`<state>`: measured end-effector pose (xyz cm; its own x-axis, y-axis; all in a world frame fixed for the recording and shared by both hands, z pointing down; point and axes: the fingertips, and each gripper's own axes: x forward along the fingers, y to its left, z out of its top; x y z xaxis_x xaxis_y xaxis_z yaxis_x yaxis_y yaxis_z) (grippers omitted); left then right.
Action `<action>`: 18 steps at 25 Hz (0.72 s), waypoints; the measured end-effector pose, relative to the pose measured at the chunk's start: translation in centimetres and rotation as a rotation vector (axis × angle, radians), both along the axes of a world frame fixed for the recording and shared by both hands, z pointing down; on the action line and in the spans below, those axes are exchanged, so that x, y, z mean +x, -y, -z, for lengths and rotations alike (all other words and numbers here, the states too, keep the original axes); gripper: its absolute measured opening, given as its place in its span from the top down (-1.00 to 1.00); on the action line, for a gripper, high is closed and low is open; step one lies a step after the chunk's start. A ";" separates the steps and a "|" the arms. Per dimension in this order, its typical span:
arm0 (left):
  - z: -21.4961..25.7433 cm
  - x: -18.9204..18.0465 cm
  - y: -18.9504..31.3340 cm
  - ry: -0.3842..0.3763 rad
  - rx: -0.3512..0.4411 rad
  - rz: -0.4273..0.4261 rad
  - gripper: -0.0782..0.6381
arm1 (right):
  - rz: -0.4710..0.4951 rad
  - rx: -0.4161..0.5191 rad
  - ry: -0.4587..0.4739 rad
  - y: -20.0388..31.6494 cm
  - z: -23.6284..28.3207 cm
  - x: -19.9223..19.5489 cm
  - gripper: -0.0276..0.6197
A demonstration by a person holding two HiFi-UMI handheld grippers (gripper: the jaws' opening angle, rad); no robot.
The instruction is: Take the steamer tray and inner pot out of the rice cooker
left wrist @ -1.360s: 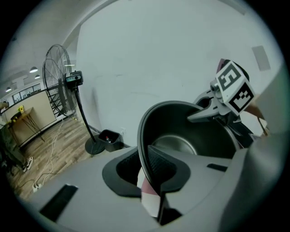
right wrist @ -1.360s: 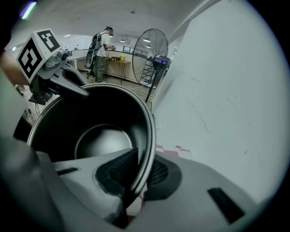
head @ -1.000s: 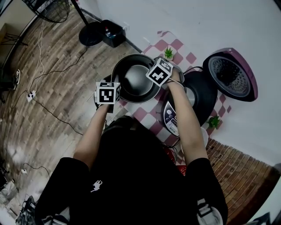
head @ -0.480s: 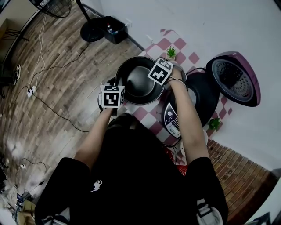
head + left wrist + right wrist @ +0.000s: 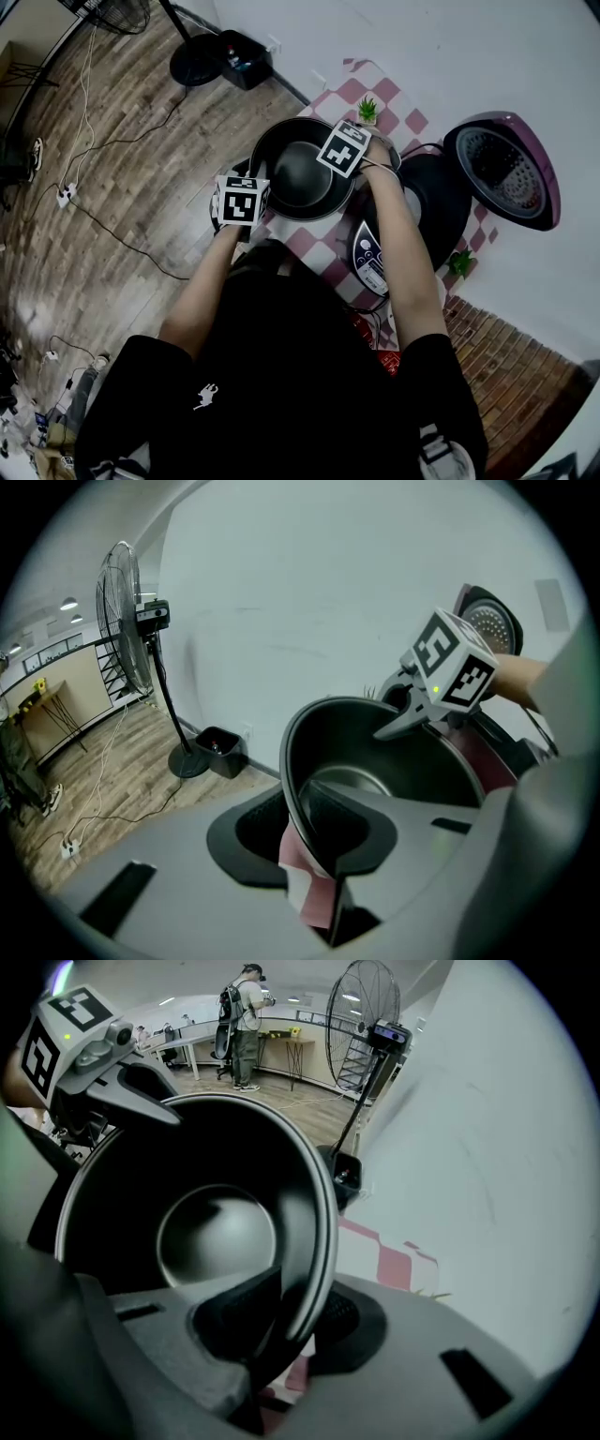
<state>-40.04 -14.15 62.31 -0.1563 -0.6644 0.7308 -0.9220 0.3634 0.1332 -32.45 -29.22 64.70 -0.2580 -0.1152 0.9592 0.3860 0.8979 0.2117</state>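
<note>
Letting go looks like the step in hand. The left hand-held gripper (image 5: 314, 832) has just been opening its jaws, and the rim of the pot (image 5: 300, 173) stands loose between them. The right hand-held gripper (image 5: 281, 1326) has just been opening too, and the other side of the rim sits between its jaws, not squeezed as far as I can tell.

The pot is out of the cooker (image 5: 427, 211) and seems to rest on the checked cloth (image 5: 314, 248), just beside the cooker. So the pot part looks almost done; all that is left is to pull both grippers off the rim. I cannot pick out the steamer tray for sure, so I cannot say if that part is done.

The left side of the pot is near the cloth's edge, with the floor (image 5: 141, 169) below, so a bump there could tip it off. The left gripper has open room to back away. The right one is tighter: the cooker is close by and a small plant (image 5: 367, 111) stands just behind it. Straight up looks safest. Farther off, the lid (image 5: 502, 169) stands open.
</note>
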 end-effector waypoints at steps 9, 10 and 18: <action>2.3 -0.3 0.6 0.083 0.036 -0.110 0.15 | -0.010 0.098 0.067 1.1 1.9 -0.4 0.32; 2.9 -0.3 0.9 0.105 0.053 -0.129 0.15 | -0.020 0.100 0.090 1.1 2.7 -0.5 0.32; 9.5 0.1 4.8 0.210 0.180 -0.260 0.42 | -0.208 0.086 0.362 1.9 11.6 0.7 0.48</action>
